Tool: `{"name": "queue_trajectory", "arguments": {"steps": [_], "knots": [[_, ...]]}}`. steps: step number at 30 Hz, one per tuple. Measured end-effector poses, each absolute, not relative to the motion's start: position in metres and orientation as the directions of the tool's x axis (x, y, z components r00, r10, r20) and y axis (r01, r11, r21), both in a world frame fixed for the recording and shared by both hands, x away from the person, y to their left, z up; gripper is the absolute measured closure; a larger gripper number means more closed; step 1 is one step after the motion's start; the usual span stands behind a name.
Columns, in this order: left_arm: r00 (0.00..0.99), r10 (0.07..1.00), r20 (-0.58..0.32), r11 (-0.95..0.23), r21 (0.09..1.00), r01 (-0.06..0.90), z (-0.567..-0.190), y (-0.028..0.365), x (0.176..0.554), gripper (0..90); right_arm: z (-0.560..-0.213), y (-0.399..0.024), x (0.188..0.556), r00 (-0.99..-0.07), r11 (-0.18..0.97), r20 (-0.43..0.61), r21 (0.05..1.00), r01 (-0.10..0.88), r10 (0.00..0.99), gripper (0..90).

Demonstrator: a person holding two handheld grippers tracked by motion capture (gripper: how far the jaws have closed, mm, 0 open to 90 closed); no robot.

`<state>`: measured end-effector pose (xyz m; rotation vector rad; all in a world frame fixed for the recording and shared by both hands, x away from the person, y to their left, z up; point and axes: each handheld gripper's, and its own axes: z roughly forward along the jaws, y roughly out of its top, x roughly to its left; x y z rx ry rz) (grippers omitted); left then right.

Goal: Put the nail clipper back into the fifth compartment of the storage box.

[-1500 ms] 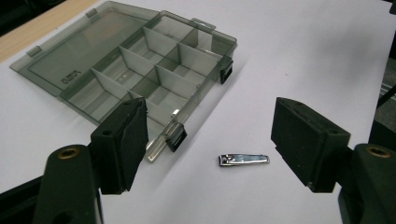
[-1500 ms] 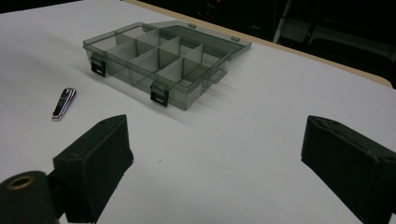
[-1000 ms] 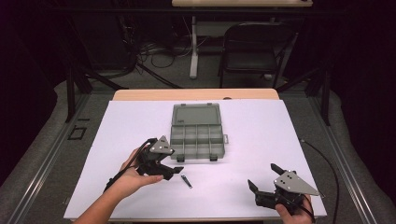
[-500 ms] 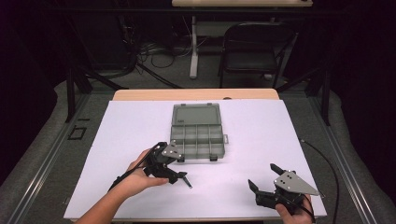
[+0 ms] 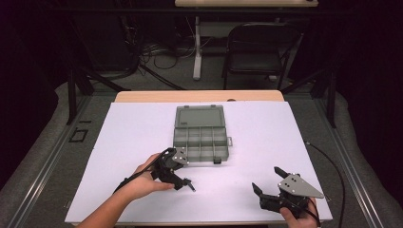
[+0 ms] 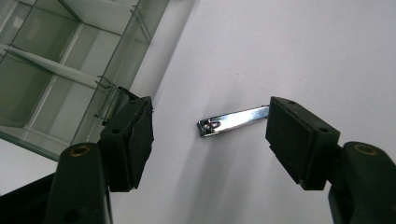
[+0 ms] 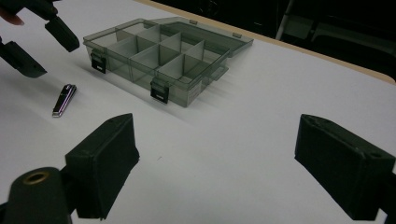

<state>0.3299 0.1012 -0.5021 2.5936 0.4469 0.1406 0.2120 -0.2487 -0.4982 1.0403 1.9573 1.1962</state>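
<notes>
Change: the left gripper (image 6: 208, 135) has sunk from above the table (image 5: 142, 123) to straddle the nail clipper (image 6: 232, 120).
Meaning: a pickup looks imminent.
Left jaws: partly open, nothing gripped.
Clipper: near the front edge, beside the open box (image 5: 199, 135).
Right gripper (image 5: 268, 183): wide open, empty, front right corner.

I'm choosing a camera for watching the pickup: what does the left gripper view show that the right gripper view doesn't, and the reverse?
Left gripper view: the left gripper with open jaws on either side of the nail clipper, not touching it.
Right gripper view: the whole open organizer box with its lid laid back, and the right gripper open over bare table.
Both: the clipper, the box's latch side, the white table.
</notes>
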Motion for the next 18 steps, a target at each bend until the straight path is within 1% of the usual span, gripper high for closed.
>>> {"name": "queue_trajectory", "arguments": {"steps": [6, 10, 12, 18], "knots": [[0.949, 0.314, 0.029, -0.847, 0.461, 0.266, -0.508, 0.098, 0.331, 32.6, -0.499, -0.248, 0.213, -0.508, 0.284, -0.094, 0.907, 0.312, 0.856, 12.4], [0.962, 0.268, 0.044, -0.878, 0.422, 0.225, -0.515, 0.094, 0.33, 37.6, -0.499, -0.248, 0.214, -0.509, 0.287, -0.097, 0.907, 0.308, 0.855, 12.4], [0.966, 0.251, 0.057, -0.89, 0.407, 0.207, -0.517, 0.092, 0.329, 38.3, -0.499, -0.247, 0.213, -0.509, 0.287, -0.097, 0.906, 0.31, 0.855, 12.3], [0.974, 0.224, 0.042, -0.901, 0.39, 0.191, -0.524, 0.087, 0.331, 38.3, -0.5, -0.247, 0.214, -0.513, 0.29, -0.096, 0.904, 0.314, 0.853, 12.9]]}}
